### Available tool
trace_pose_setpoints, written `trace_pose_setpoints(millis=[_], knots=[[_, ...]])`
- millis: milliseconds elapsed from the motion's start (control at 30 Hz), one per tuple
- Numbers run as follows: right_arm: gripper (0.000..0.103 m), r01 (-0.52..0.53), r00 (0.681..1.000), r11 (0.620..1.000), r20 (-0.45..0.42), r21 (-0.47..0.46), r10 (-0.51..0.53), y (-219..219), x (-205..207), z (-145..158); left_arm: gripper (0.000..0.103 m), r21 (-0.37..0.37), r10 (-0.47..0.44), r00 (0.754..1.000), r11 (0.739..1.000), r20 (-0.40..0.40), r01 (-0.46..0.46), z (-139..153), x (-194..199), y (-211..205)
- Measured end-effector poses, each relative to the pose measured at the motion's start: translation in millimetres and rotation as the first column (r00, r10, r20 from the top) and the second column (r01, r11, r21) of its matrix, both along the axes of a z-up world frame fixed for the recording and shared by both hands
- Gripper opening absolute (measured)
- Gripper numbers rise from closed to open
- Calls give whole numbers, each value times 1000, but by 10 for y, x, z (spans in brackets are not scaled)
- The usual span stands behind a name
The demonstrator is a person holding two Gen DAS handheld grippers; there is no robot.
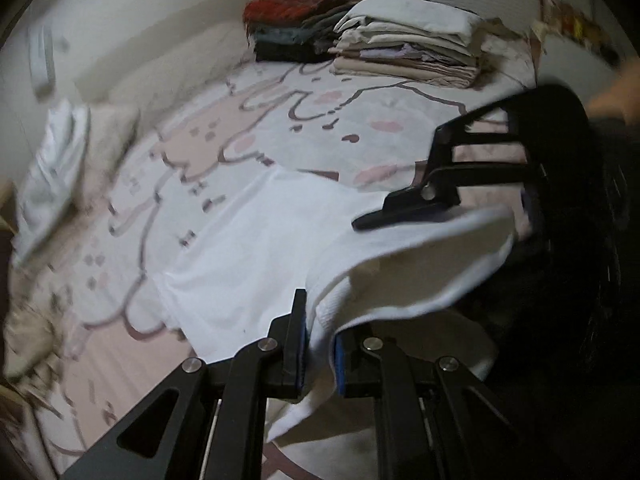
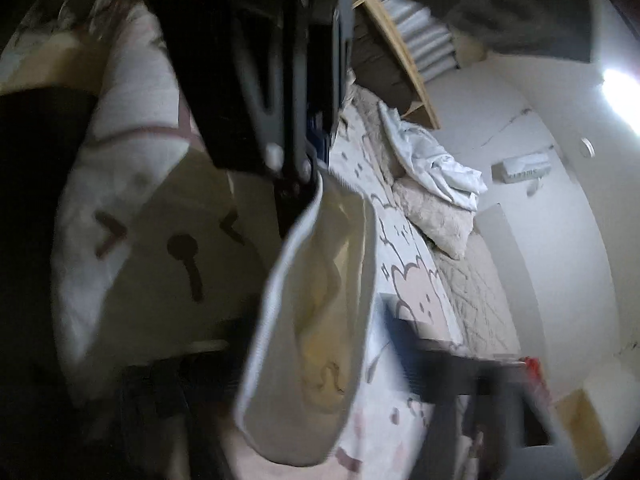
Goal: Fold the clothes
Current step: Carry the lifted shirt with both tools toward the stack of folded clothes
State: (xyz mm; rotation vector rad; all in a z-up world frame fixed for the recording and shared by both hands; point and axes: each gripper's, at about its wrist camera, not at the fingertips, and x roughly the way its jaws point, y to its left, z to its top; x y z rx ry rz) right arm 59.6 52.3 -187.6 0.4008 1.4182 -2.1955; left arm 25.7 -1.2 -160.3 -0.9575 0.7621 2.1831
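Note:
A white garment (image 1: 248, 248) lies spread on a bed with a cartoon-print sheet (image 1: 280, 128). At the bottom of the left wrist view, my left gripper (image 1: 320, 340) is shut on a ribbed edge of the garment, which is bunched between the blue pads. To the right, my right gripper (image 1: 376, 220) lies rolled on its side over the raised edge of the same garment. The right wrist view is rolled and blurred. There the right gripper (image 2: 312, 168) pinches the ribbed hem, and the white garment (image 2: 304, 320) hangs from it like an open pouch.
Two stacks of folded clothes stand at the far end of the bed, a dark one (image 1: 292, 24) and a light one (image 1: 412, 40). A crumpled white cloth (image 1: 52, 176) and a beige pillow (image 2: 436, 216) lie along the wall side. A hand (image 1: 616, 92) shows behind the right gripper.

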Motion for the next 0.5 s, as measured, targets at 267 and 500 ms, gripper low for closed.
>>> trace_pose_setpoints(millis=[267, 500], knots=[[8, -33, 994, 999, 103, 6, 32, 156, -60, 189, 15, -77, -31, 966, 997, -255, 12, -205, 362, 54], [8, -51, 990, 999, 129, -7, 51, 204, 54, 264, 49, -61, 57, 952, 995, -301, -79, -198, 325, -104]])
